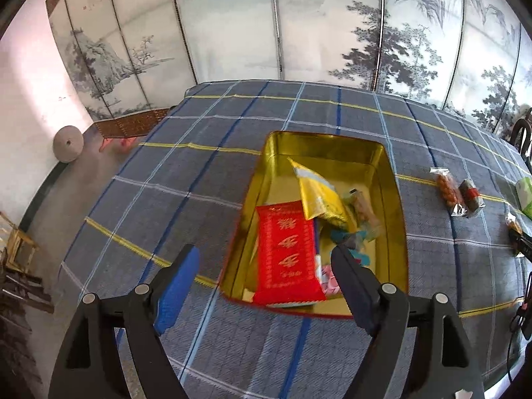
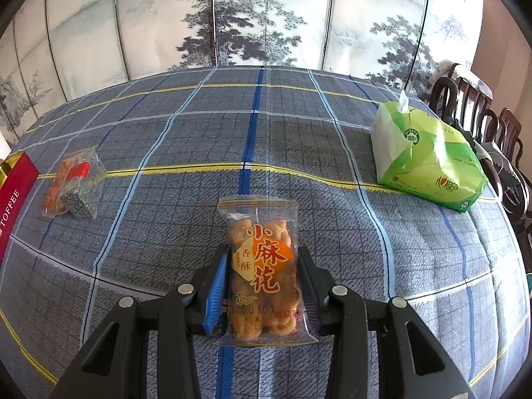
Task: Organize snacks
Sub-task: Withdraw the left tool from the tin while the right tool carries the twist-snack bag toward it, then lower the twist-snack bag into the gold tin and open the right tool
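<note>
A gold-lined tin (image 1: 392,179) with red outer walls sits open on a table draped in a blue plaid cloth (image 1: 212,179), with broad bare cloth beyond its far rim up to the table's back edge, where a folding screen (image 1: 232,26) painted with ink landscapes stands. To the left of the tin the cloth runs clear to the table's edge, which drops to the floor. Inside the tin lie a red packet (image 1: 287,256) with gold characters against the near wall, a yellow packet (image 1: 317,196) slanting behind it, and small wrapped sweets toward the tin's right side.

The left gripper (image 1: 266,286) hangs above the tin's near wall, angled down into it, its fingers spread wide and holding nothing; the red packet lies between and just beyond them.

To the right of the tin, two small clear-wrapped snacks (image 2: 71,183) rest side by side on the cloth, touching. Farther right of the tin, the right gripper (image 2: 262,289) points level across the table, its fingers pressed against both sides of a clear bag of fried dough twists (image 2: 262,272) that stands upright between them. Well right of the tin, near the table's right edge and dark wooden chairs (image 2: 478,119), lies a green tissue pack (image 2: 429,159).
</note>
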The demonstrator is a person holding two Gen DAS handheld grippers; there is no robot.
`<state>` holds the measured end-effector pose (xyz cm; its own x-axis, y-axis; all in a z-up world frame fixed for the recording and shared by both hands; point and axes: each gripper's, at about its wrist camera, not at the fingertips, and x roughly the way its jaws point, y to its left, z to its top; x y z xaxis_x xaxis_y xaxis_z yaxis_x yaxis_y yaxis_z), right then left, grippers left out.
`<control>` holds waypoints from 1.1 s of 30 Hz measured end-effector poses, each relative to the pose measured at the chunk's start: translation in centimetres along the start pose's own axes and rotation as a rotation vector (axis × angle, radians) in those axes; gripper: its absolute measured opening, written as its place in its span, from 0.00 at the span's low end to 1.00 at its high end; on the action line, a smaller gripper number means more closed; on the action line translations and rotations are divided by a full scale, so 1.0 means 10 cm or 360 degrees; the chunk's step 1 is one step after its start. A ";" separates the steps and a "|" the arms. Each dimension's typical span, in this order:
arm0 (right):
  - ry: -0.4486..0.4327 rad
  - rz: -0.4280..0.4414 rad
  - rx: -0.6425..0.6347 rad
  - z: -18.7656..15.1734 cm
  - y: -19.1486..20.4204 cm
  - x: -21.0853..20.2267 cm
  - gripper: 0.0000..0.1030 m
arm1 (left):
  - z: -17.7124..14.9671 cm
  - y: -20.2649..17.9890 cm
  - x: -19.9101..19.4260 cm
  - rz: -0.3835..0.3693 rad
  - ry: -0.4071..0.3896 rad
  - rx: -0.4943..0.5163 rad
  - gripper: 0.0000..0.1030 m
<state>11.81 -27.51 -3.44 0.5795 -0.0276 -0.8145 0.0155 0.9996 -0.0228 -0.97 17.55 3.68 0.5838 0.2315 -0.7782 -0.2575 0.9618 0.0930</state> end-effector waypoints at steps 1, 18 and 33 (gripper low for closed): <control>0.0007 -0.0006 0.0009 0.00 -0.01 0.00 0.38 | -0.01 0.01 0.00 0.0004 0.0000 -0.0003 0.76; -0.0027 -0.0021 0.0073 0.04 0.30 -0.33 0.36 | -0.11 0.23 0.03 0.0011 0.0004 -0.0067 0.84; -0.0098 0.0369 -0.0155 0.08 1.64 -0.80 0.36 | -0.22 0.39 0.07 0.0060 0.0033 -0.0078 0.90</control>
<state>8.11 -10.91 3.21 0.6070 0.2052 -0.7678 -0.2001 0.9744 0.1022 -3.22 21.12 2.10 0.5569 0.2639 -0.7875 -0.3167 0.9440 0.0924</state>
